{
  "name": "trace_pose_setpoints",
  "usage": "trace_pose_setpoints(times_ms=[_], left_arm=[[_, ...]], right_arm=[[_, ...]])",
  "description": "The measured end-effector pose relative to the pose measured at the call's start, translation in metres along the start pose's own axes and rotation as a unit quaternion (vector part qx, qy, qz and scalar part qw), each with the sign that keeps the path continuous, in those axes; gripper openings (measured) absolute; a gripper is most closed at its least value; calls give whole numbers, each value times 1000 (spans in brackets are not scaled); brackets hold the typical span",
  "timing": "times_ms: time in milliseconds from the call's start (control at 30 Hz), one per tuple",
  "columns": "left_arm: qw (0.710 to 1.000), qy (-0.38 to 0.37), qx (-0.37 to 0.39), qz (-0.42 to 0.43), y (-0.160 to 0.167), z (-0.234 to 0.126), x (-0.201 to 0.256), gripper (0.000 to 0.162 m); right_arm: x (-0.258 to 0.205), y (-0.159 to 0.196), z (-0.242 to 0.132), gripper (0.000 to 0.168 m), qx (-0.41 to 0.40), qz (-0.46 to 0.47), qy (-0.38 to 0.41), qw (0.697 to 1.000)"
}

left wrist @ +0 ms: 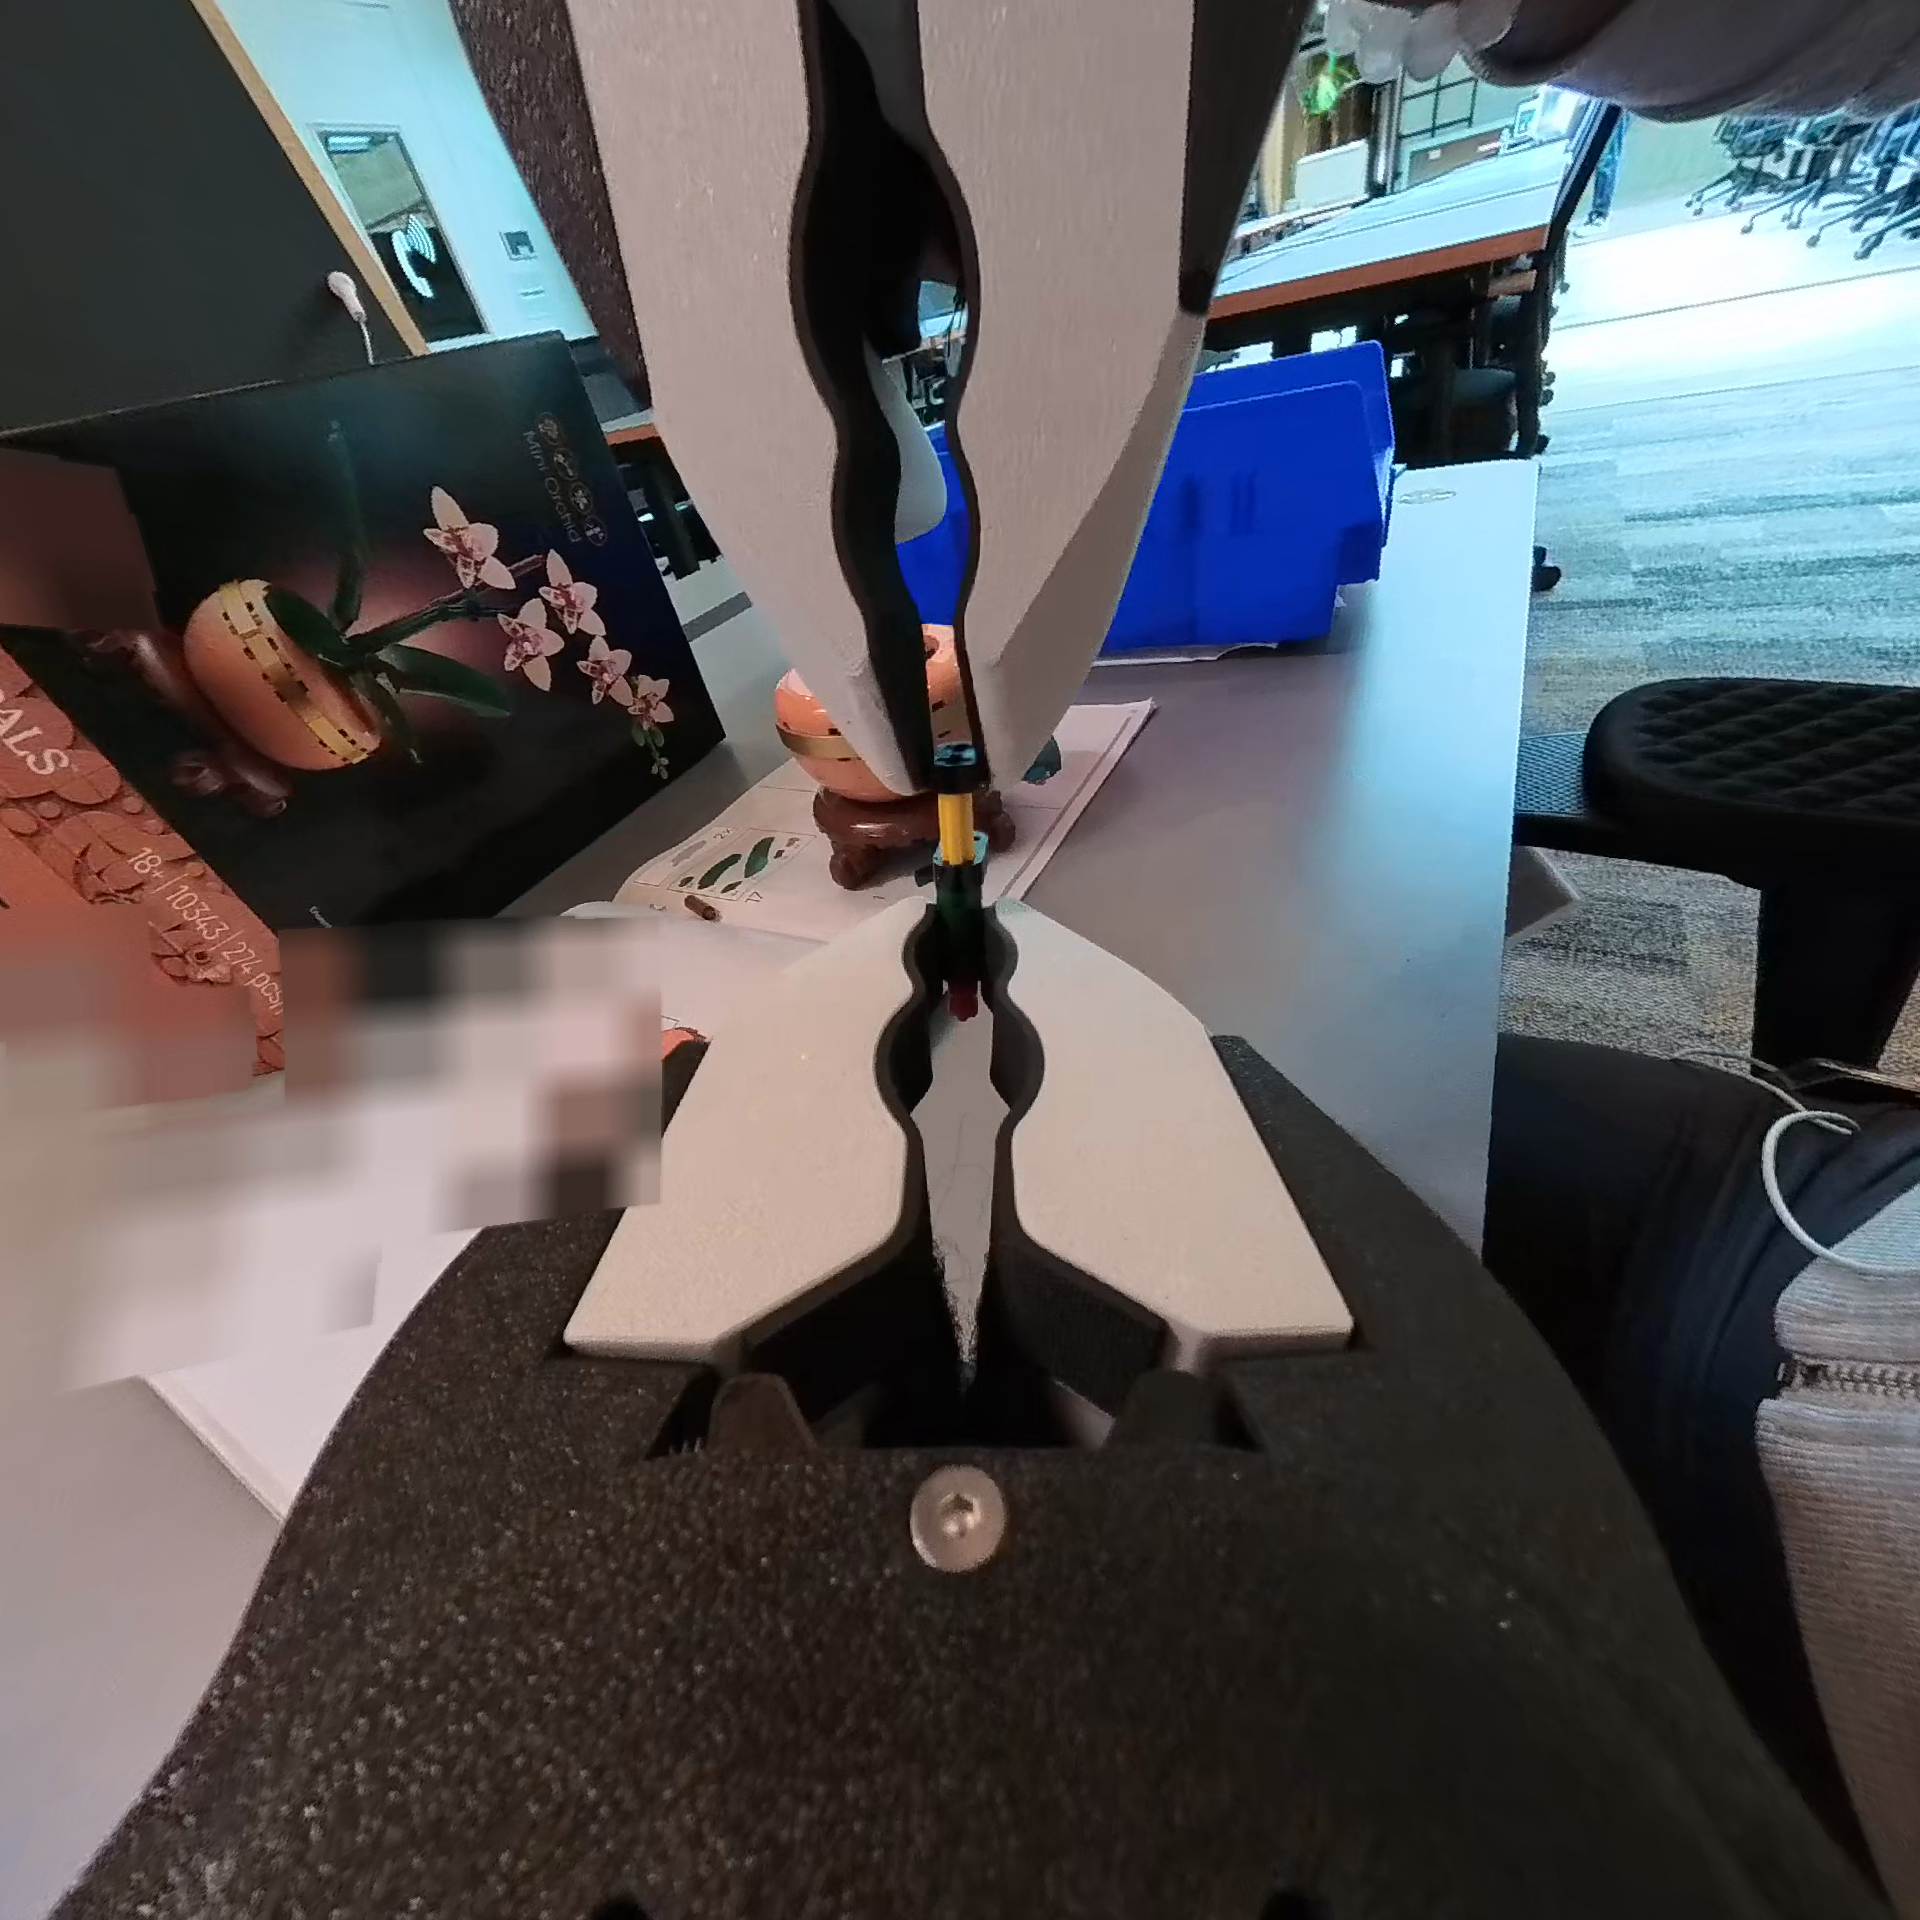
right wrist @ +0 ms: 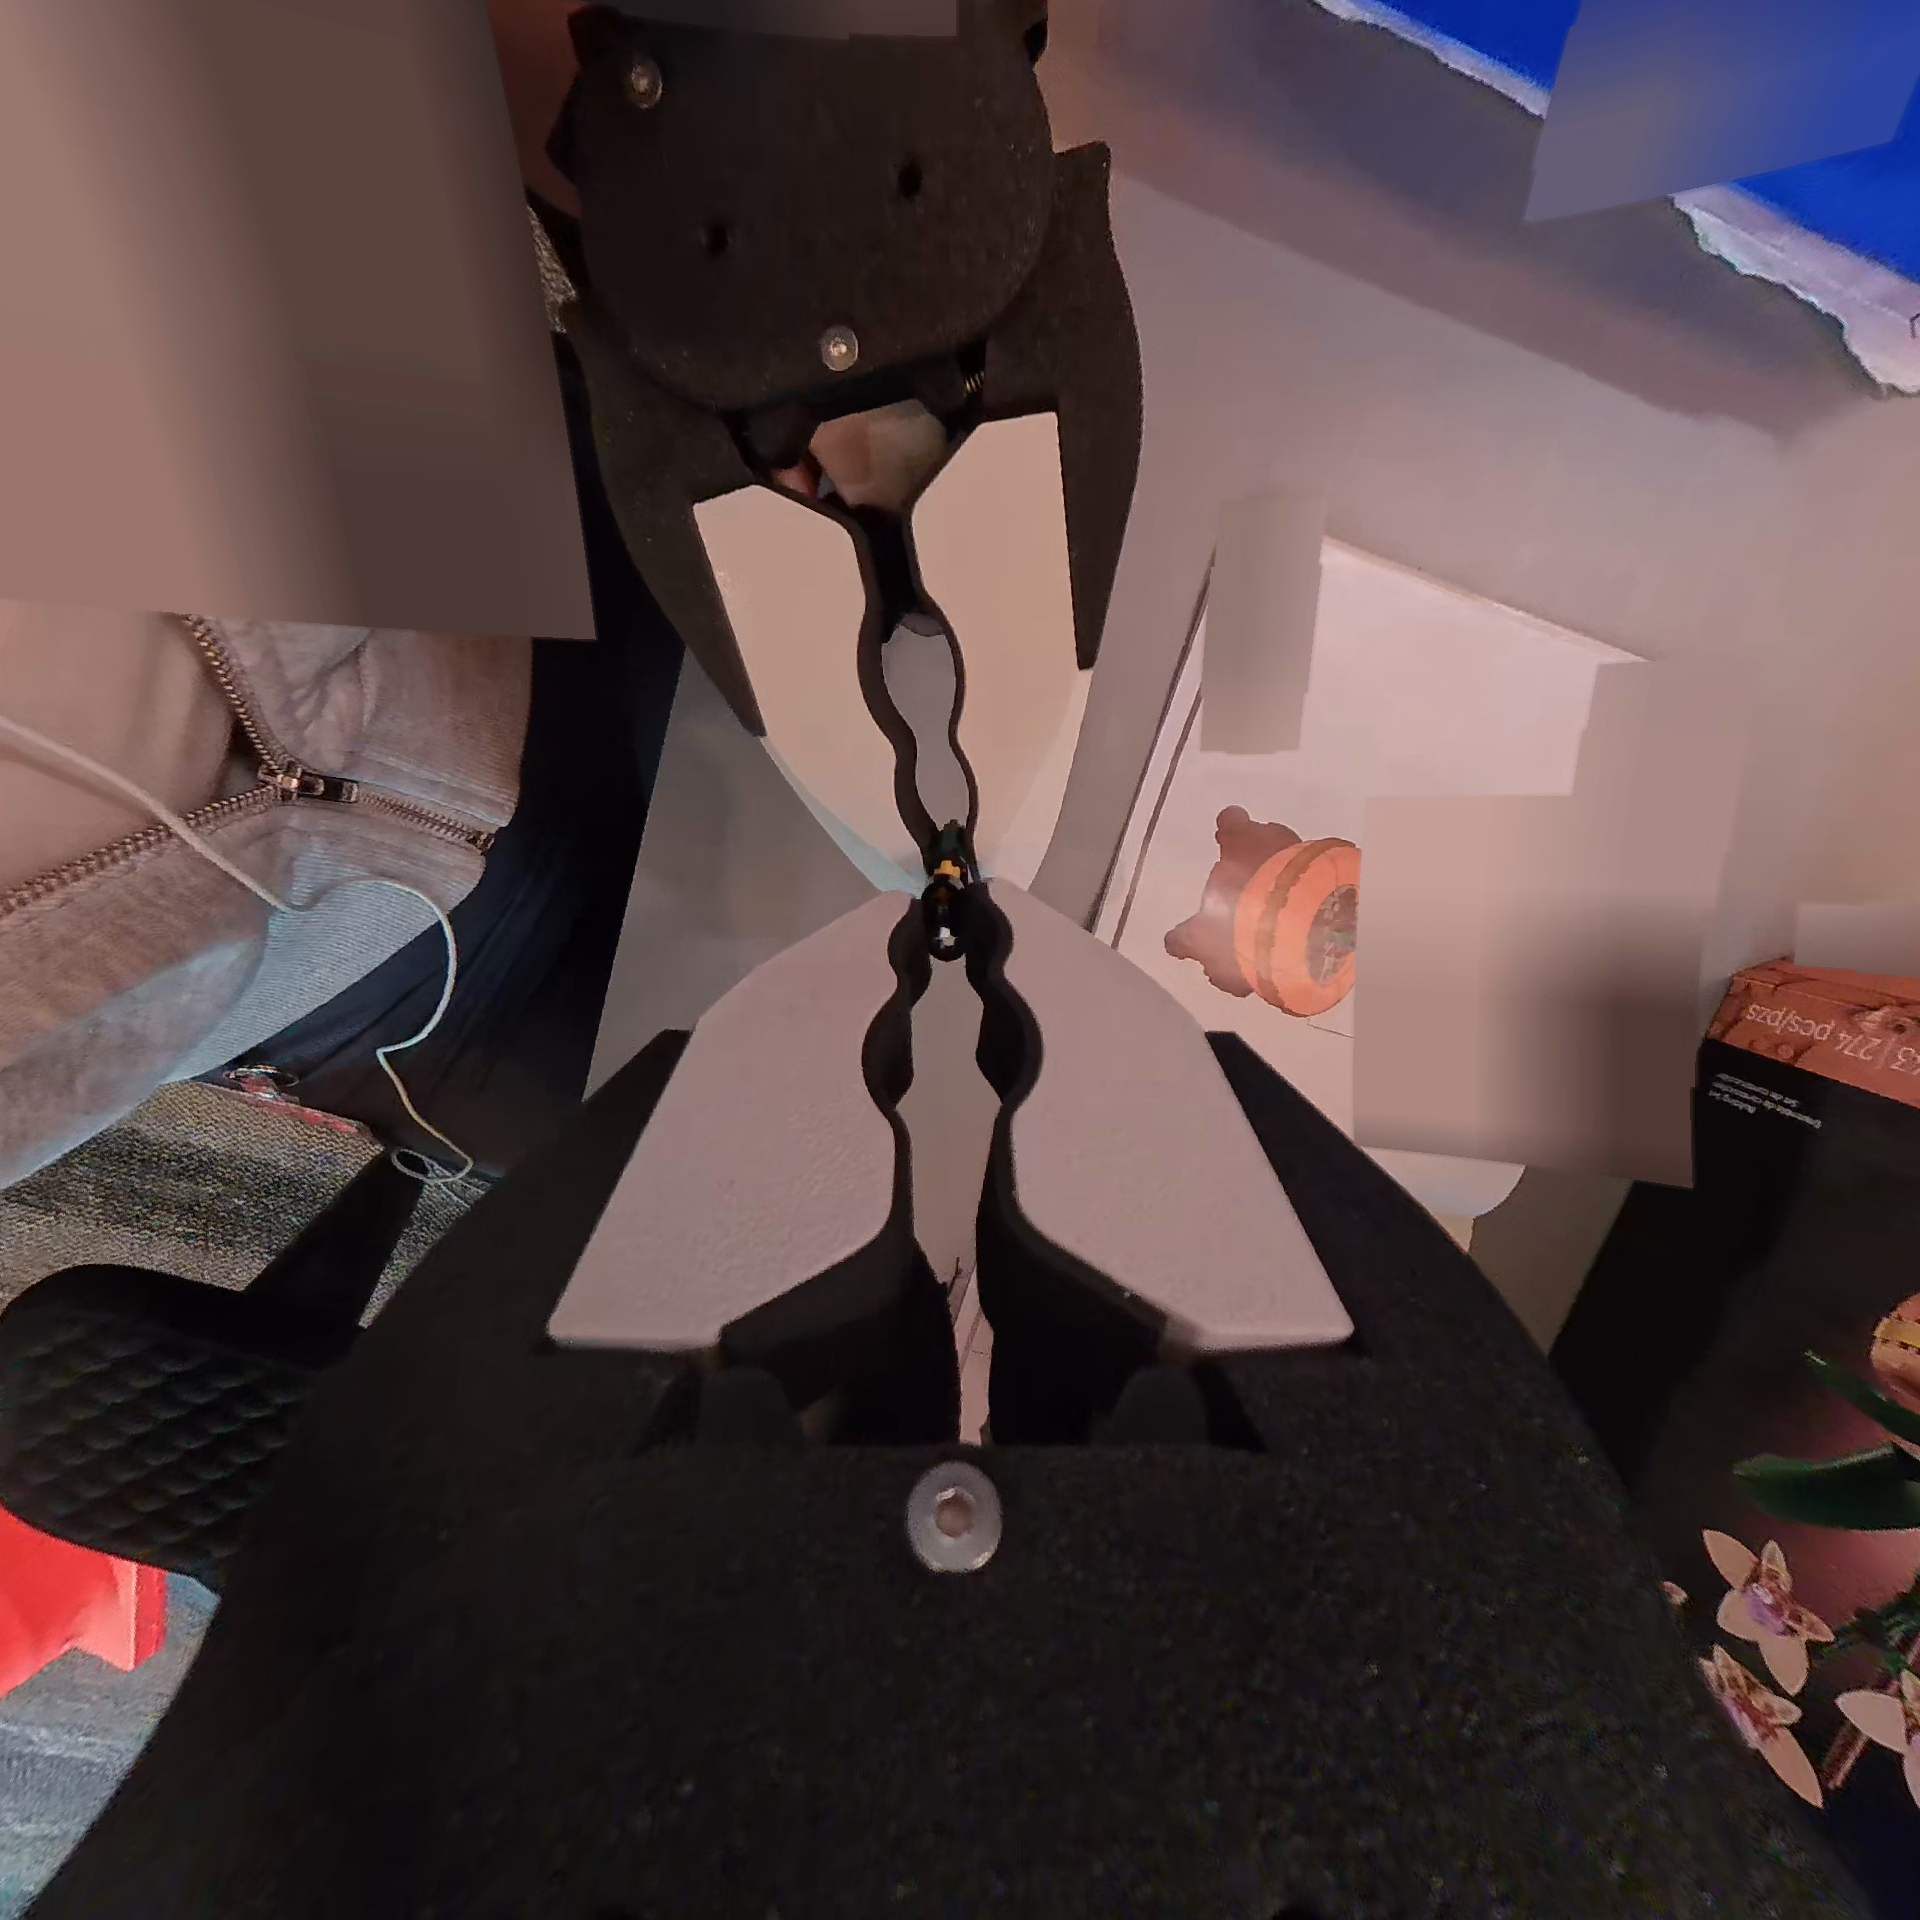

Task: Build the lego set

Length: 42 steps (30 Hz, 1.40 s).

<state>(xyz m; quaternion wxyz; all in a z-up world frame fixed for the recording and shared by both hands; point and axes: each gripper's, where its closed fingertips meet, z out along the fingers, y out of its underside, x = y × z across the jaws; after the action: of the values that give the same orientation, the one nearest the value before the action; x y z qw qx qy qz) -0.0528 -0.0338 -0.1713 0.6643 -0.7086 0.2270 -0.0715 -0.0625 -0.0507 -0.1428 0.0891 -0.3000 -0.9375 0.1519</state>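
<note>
A thin lego stem has a yellow middle, dark green ends and a red tip. It is held in the air between both grippers. In the left wrist view my left gripper is shut on its green lower end. My right gripper comes down from above, shut on its dark top end. In the right wrist view the stem sits between my right gripper and the left gripper, tip to tip. The pink lego pot on its brown stand sits on the table behind them, and also shows in the right wrist view.
The set's box stands at the left. An instruction booklet lies under the pot, with a small brown piece on it. Blue bins stand at the back. A chair armrest and a person's lap are at the right. The tips of both grippers are at nearly the same place.
</note>
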Motion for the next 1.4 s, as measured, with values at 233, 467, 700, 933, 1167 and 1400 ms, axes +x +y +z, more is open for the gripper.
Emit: trace_pose_setpoints(times_ms=[233,467,700,933,1167,1400], left_arm=[[999,6,-37,13,9,2,3,5],[997,11,-71,27,18,6,6,4],[992,26,-101,69,26,9,15,4],[991,30,-110,74,29,10,16,5],[989,26,-119,84,31,12,17,5],[991,13,-123,59,31,11,11,5]], right_arm=[[-2,3,7,7,0,-5,4,1000],[-5,12,16,7,-23,-20,13,999],[-16,19,28,7,-20,-9,-30,999],[-17,17,32,7,-14,-9,-60,998],[-19,9,37,7,4,-18,-61,998],[-12,23,31,8,-18,-4,-16,1000]])
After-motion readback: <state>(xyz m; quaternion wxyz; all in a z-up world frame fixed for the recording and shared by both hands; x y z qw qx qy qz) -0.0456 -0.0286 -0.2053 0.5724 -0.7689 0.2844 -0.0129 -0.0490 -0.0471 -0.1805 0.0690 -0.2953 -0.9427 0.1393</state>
